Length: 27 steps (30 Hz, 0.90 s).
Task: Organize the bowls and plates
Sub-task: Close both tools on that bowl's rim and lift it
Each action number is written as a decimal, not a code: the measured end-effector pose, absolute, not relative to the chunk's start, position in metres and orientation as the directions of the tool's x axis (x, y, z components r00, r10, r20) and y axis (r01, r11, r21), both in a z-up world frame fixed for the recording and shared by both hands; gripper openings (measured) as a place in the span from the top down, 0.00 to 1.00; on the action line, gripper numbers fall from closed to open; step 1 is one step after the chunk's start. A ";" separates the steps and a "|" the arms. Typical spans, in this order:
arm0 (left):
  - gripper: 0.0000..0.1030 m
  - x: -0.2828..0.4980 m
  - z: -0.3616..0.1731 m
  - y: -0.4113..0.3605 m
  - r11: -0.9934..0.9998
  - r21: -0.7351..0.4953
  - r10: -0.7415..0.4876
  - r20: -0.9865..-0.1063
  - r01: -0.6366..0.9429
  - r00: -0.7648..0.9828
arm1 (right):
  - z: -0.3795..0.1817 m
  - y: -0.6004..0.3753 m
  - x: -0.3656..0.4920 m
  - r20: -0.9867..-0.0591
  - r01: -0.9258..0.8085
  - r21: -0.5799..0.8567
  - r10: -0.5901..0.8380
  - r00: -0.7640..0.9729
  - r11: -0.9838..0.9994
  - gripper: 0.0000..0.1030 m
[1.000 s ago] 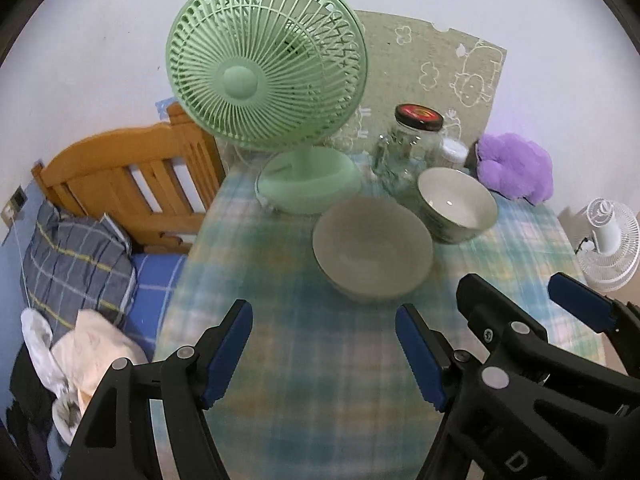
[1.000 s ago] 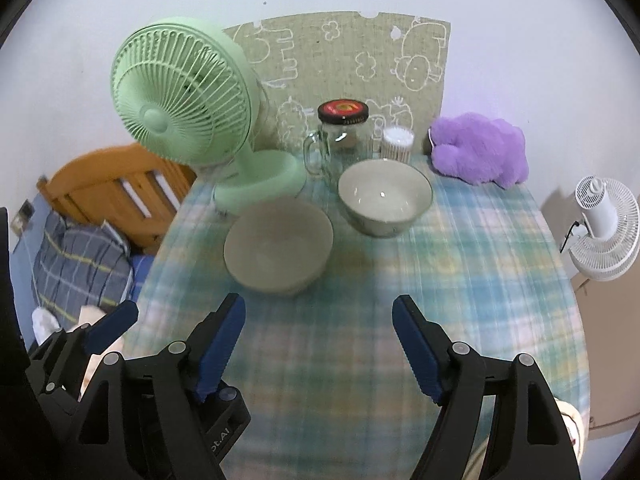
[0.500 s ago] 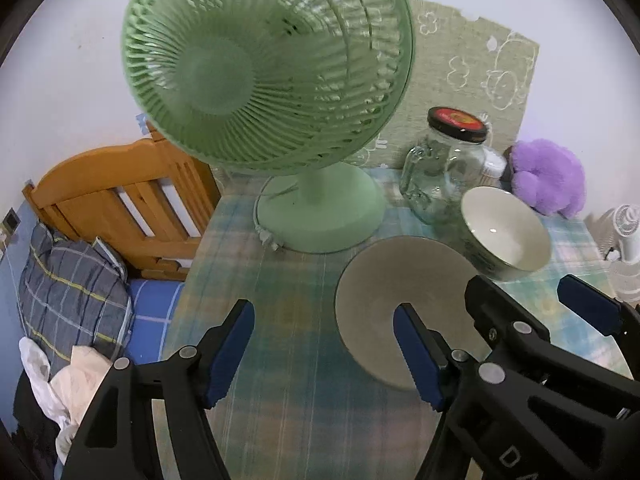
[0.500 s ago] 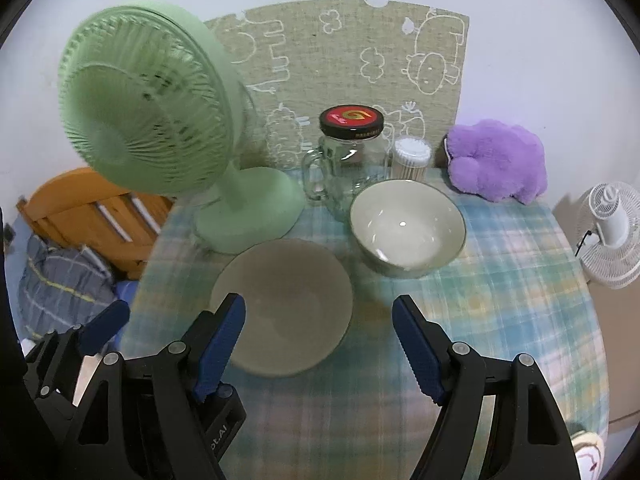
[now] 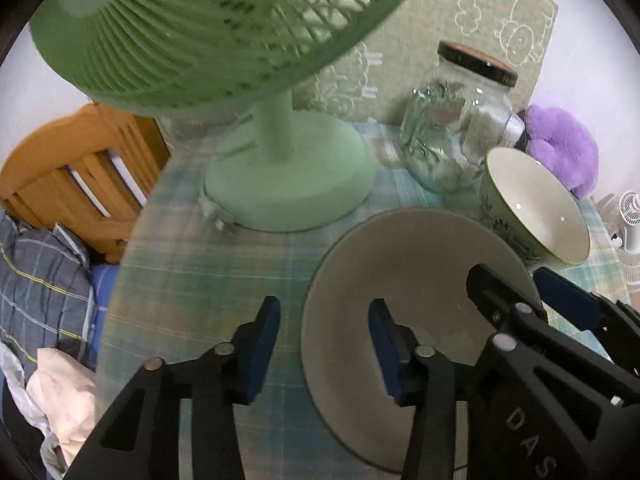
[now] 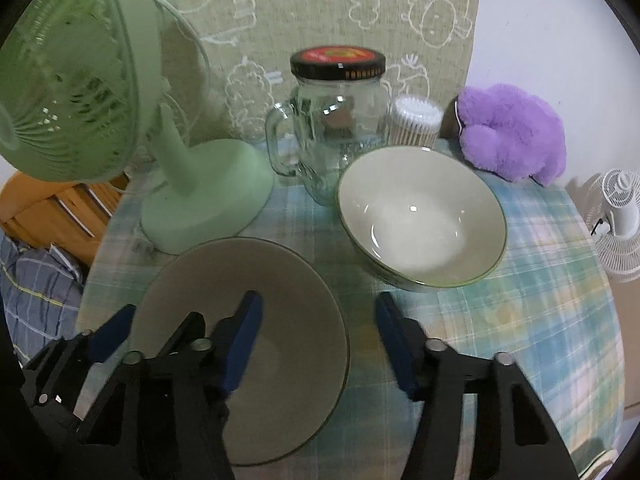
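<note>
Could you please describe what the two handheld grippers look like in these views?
Both the left gripper and the right gripper have black plastic bodies with triangular cut-outs, silver round pivot pins and two fingers faced with blue pads. White letters, partly cut off, mark one black body. No cables, hands or sleeves show.

Both grippers point steeply downward side by side, the left gripper [image 5: 324, 344] and the right gripper [image 6: 320, 344] each with blue-padded jaws closing but still apart, the pads not yet pressing on anything.

Both wrist cams close, angled down at table [image 5: 192, 280]; L cam left of R; share both bowls, fan [image 6: 192, 200]
</note>
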<state>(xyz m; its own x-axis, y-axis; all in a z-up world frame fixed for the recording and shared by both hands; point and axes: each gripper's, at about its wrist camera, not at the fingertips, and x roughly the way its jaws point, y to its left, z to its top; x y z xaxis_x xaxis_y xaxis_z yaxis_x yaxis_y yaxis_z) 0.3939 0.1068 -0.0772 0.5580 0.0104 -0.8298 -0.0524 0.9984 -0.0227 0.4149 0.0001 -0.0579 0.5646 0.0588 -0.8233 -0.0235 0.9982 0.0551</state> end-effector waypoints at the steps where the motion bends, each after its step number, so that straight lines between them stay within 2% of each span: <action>1: 0.65 0.395 -0.078 0.107 0.998 -0.023 0.010 -0.832 -0.051 0.555 | -0.060 -0.001 0.416 -0.826 -0.022 0.054 0.057 0.561 0.998 0.57; 3: 0.72 0.396 -0.081 0.106 0.999 -0.026 0.001 -0.835 -0.042 0.550 | -0.064 -0.002 0.419 -0.831 -0.026 0.052 0.058 0.553 0.998 0.65; 4: 0.77 0.397 -0.082 0.105 0.999 -0.028 -0.002 -0.836 -0.040 0.548 | -0.066 -0.001 0.421 -0.834 -0.034 0.056 0.066 0.548 0.998 0.73; 5: 0.77 0.398 -0.082 0.105 0.999 -0.025 -0.001 -0.837 -0.038 0.547 | -0.067 -0.001 0.422 -0.834 -0.039 0.057 0.069 0.547 0.998 0.76; 27: 0.80 0.373 -0.071 0.101 1.000 -0.003 0.013 -0.847 -0.029 0.532 | -0.051 0.004 0.402 -0.849 -0.061 0.013 0.043 0.527 0.998 0.77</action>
